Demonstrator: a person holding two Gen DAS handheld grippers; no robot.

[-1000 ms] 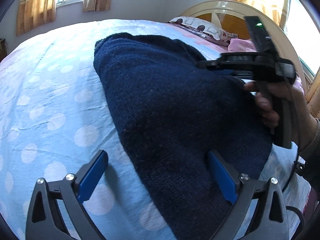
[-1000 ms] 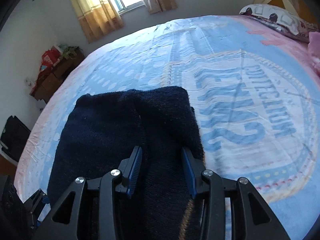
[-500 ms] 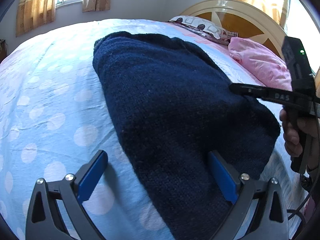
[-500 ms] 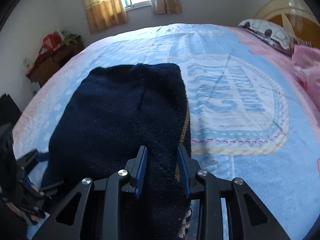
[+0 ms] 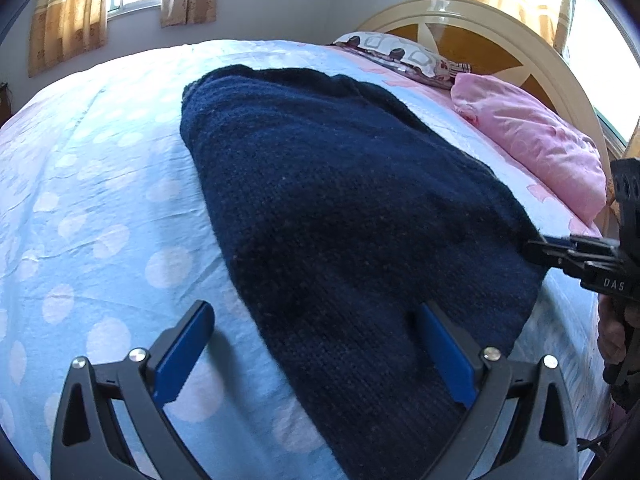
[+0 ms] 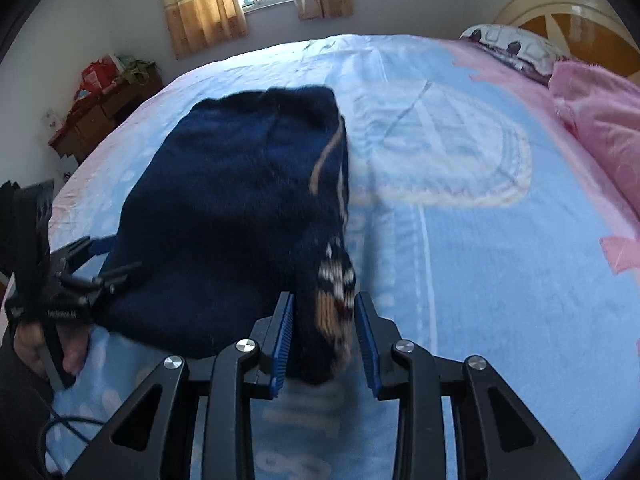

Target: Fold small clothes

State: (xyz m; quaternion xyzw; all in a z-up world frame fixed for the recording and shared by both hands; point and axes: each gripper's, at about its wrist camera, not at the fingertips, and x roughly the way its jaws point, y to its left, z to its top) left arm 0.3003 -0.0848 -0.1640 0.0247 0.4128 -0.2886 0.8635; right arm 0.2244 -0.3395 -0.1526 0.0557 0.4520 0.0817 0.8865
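Right gripper (image 6: pixel 324 338) now astride the near corner of the navy knit sweater (image 6: pixel 240 216), jaws just been narrowing, patterned tan-and-white edge bunched between the blue pads (image 6: pixel 285 336). Left pad against the knit; right pad maybe a sliver clear, hard to call through the blur. Slid back off the middle of the garment over the last second to this near right edge; seen from the left wrist, out at the sweater's right-hand side. Reads as a grab for the next fold, probably carrying that edge across.

Left gripper (image 5: pixel 320 356) parked wide, no change from a second ago: jaws spread, right pad (image 5: pixel 444 356) resting on the knit, left pad on the polka-dot sheet (image 5: pixel 100 208). Nothing pinched there.

Sweater lying part-folded in a long bundle on the blue bedspread (image 6: pixel 460 240), pink pillow (image 5: pixel 536 148) well apart near the headboard (image 5: pixel 480 28).
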